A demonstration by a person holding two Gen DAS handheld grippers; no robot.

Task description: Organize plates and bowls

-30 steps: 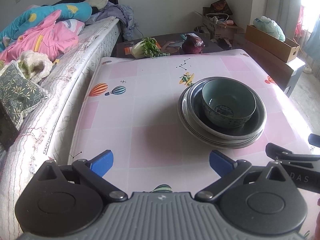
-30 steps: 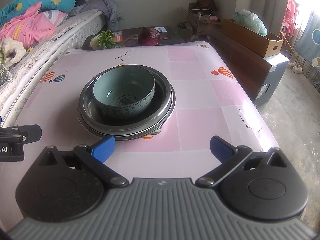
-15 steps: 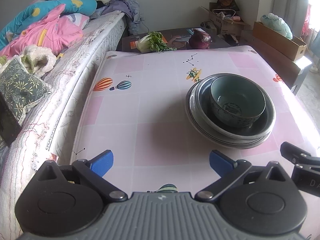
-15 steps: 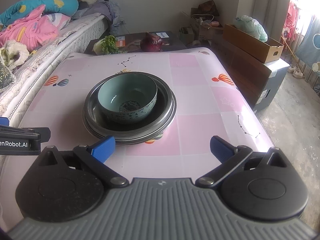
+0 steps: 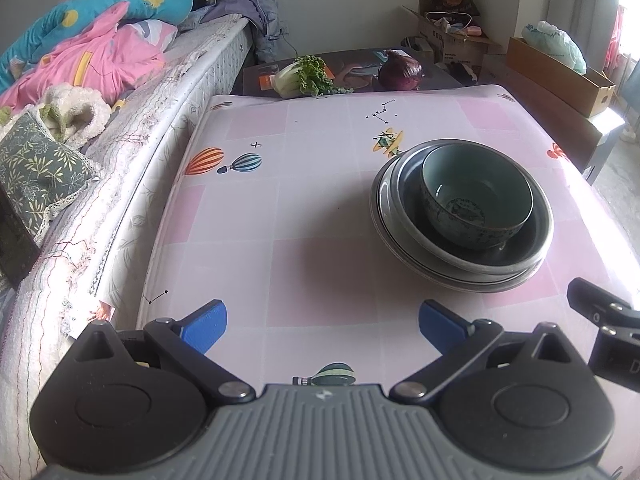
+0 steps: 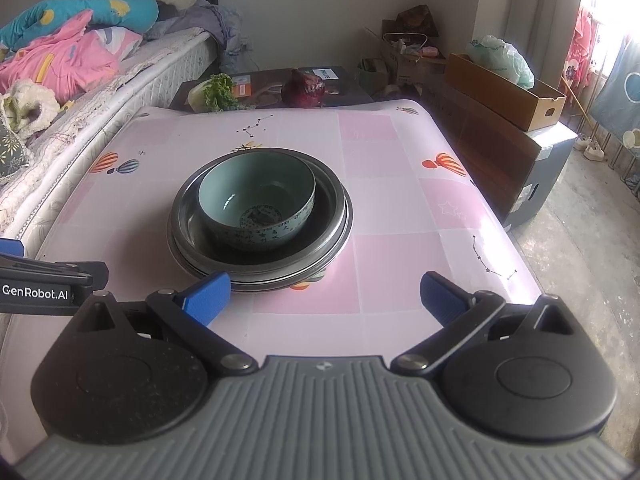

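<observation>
A pale green bowl (image 6: 256, 200) with a patterned bottom sits inside a stack of grey plates (image 6: 336, 216) in the middle of the pink table. From the left wrist view the same bowl (image 5: 476, 196) and plates (image 5: 392, 208) lie to the right. My left gripper (image 5: 322, 326) is open over bare tablecloth, near the front edge and left of the stack. My right gripper (image 6: 324, 300) is open too, with nothing between its blue fingers; its left finger (image 6: 206, 298) shows just in front of the plates' near rim.
A bed (image 5: 120, 92) piled with clothes runs along the table's left side. Beyond the far edge a dark low table (image 6: 272, 88) carries greens and a purple cabbage (image 6: 304, 89). Cardboard boxes (image 6: 504, 96) and a cabinet stand on the right. The table (image 5: 312, 184) has room left of the stack.
Both grippers have drawn back and risen a little from the stack, so the bowl and plates look farther away. The bowl and plates have not moved. Both grippers stayed open.
</observation>
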